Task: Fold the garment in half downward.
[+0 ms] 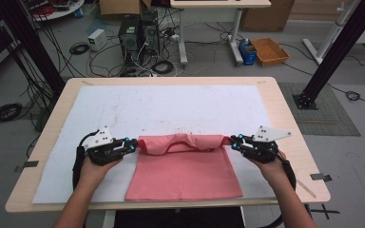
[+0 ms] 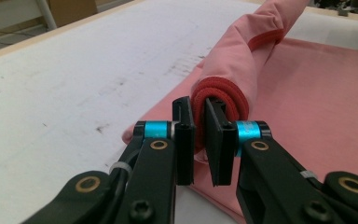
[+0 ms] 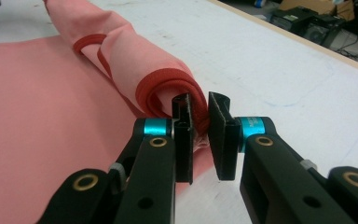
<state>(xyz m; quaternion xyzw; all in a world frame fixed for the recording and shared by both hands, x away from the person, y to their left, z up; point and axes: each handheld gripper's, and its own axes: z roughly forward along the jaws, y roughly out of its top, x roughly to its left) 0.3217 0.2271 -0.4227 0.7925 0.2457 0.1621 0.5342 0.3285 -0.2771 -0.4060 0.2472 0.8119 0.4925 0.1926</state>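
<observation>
Pink cloth, high view: I see one pink garment (image 1: pixel 184 170) on the white sheet (image 1: pixel 161 107) of the desk (image 1: pixel 285 111), near its front edge, far end rolled.
Grippers, high view: two; my left gripper (image 1: pixel 134 146) meets the roll's left end, my right gripper (image 1: pixel 233 141) its right end.
Left gripper view: jaws nearly together, pinching the red ribbed hem (image 2: pixel 216 91).
Right gripper view: jaws slightly apart, roll's red-edged end (image 3: pixel 168 86) between them, touching the left jaw; I cannot tell whether they grip.
</observation>
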